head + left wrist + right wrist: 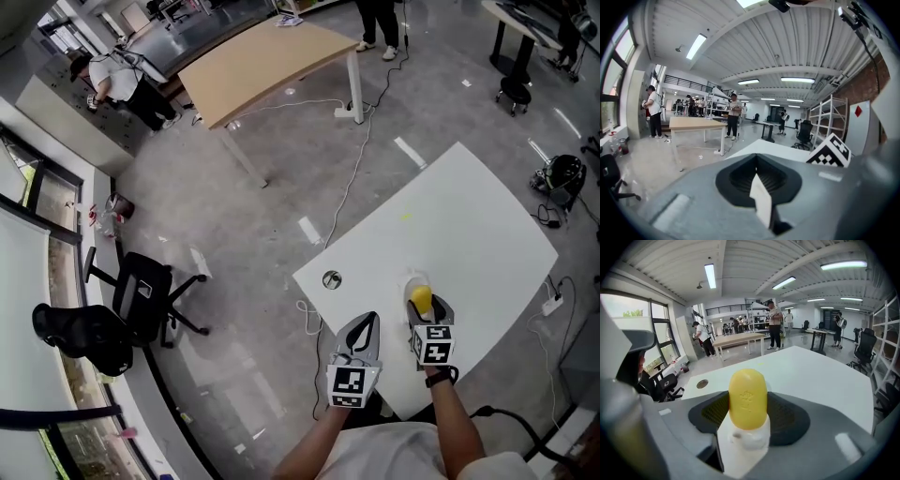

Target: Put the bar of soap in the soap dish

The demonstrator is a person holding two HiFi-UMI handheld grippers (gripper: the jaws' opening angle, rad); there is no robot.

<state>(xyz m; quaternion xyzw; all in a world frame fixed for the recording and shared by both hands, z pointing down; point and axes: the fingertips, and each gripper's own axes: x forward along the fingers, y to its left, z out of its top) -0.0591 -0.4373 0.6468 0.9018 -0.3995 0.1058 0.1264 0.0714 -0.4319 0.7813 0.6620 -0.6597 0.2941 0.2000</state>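
Observation:
The yellow oval bar of soap [421, 298] [747, 398] stands upright between the white pads of my right gripper [420, 307] [746, 427], which is shut on its lower end. This is over the near part of the white table [469, 225]. In the head view a pale rounded shape, probably the soap dish [410, 280], shows just beyond the soap; the right gripper view does not show it. My left gripper [366, 323] [757, 183] hangs at the table's near edge, to the left of the right one, shut with nothing in it.
A round cable cap [331, 279] [702, 383] sits in the table's left corner. A power strip [551, 305] hangs at its right edge. Black office chairs [141, 295] stand on the floor at left, a wooden table [272, 66] farther off, with people around it.

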